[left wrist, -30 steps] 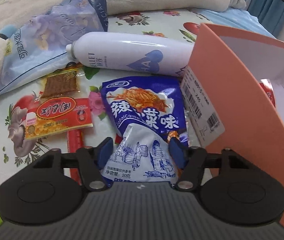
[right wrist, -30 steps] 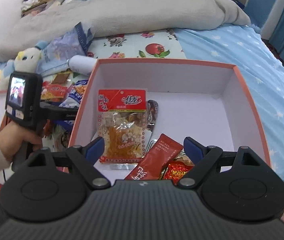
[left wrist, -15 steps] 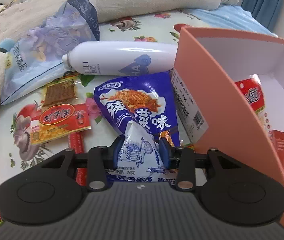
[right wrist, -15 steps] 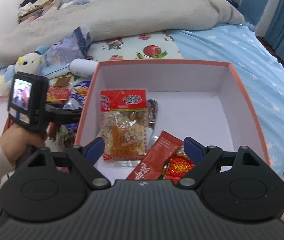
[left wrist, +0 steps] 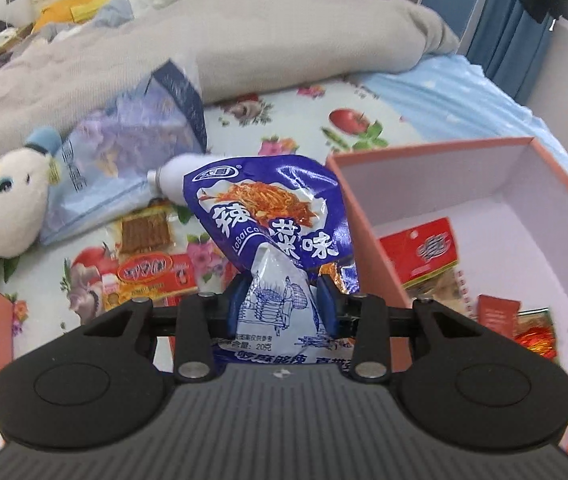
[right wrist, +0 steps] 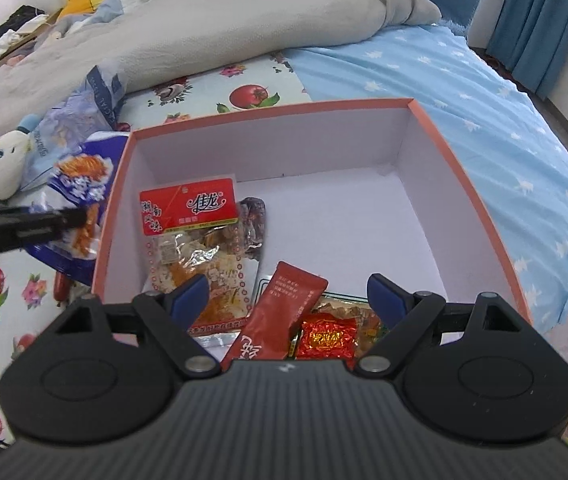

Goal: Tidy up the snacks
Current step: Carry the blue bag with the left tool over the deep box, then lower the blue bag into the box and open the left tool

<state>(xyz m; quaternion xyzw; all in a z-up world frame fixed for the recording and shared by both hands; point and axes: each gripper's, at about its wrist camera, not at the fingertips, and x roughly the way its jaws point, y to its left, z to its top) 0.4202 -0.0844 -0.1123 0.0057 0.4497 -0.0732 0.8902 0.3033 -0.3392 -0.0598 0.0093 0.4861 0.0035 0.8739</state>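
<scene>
Left tongs [left wrist: 279, 300] clenched on blue spicy-cabbage snack bag [left wrist: 271, 216], pads pinching the white lower part, crumpling it inward. Bag lifted clear of the floral bedsheet [left wrist: 316, 104], hanging just beside the left wall of the pink box [left wrist: 368, 216], not yet over the rim. Also seen from right wrist view as blue bag at the box's left edge. Right tongs [right wrist: 288, 296] released, jaws wide, nothing between them, hovering over the near end of the box above packets already inside: red-label clear snack pack [right wrist: 191, 232], dark red sachet [right wrist: 279, 312], small red-gold packet [right wrist: 326, 338].

Handling judgement: bag looked light, soft, air-puffed foil; slippery film, deforms under squeeze, contents probably crushable. Grip near one end, so free printed end flopped upward/forward; likely to swing or snag on box wall when carried across. Better hold probably at flat sealed edge or mid-body with moderate squeeze, not hard enough to burst.

Left on bedsheet: orange-red snack packet [left wrist: 151, 280], small brown jerky packet [left wrist: 145, 232], white bottle [left wrist: 171, 172] partly hidden behind the bag, tissue pack [left wrist: 131, 148], plush duck [left wrist: 7, 208]. Grey duvet [left wrist: 284, 32] behind.

Step judged: transfer of bag into box, several snacks outstanding.
</scene>
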